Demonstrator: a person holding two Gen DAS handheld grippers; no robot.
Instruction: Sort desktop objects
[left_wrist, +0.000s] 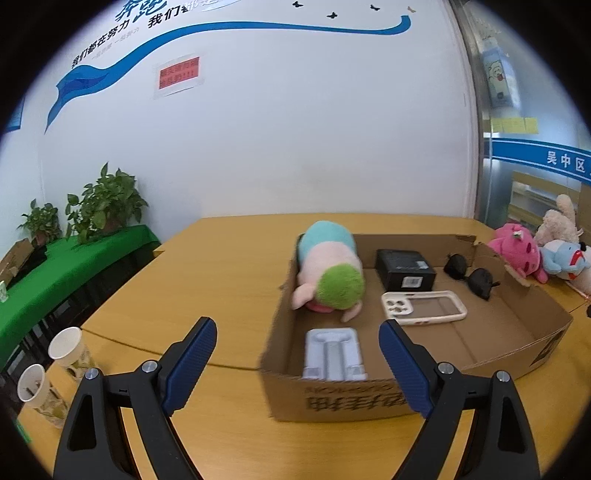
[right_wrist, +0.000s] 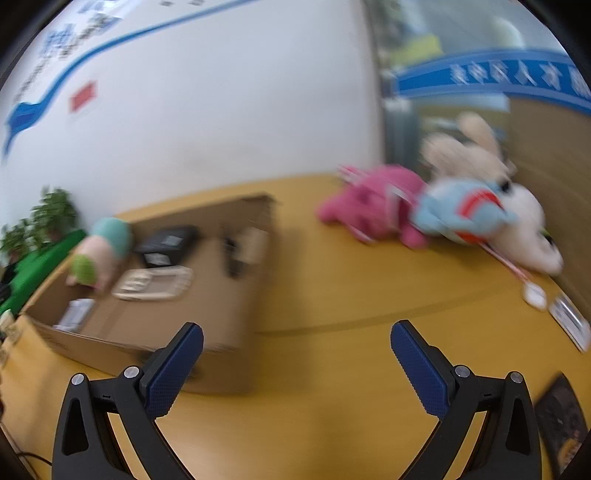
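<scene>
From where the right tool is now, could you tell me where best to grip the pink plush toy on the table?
Probably across the pink plush toy's soft body, coming from the front over the bare table. It lies on its side, its near flank unobstructed; the blue plush crowds its right end. The right tool is open and empty.

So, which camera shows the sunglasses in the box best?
The left wrist view: the sunglasses lie sharp and whole inside the cardboard box. In the right wrist view they are only a dark blurred shape.
</scene>
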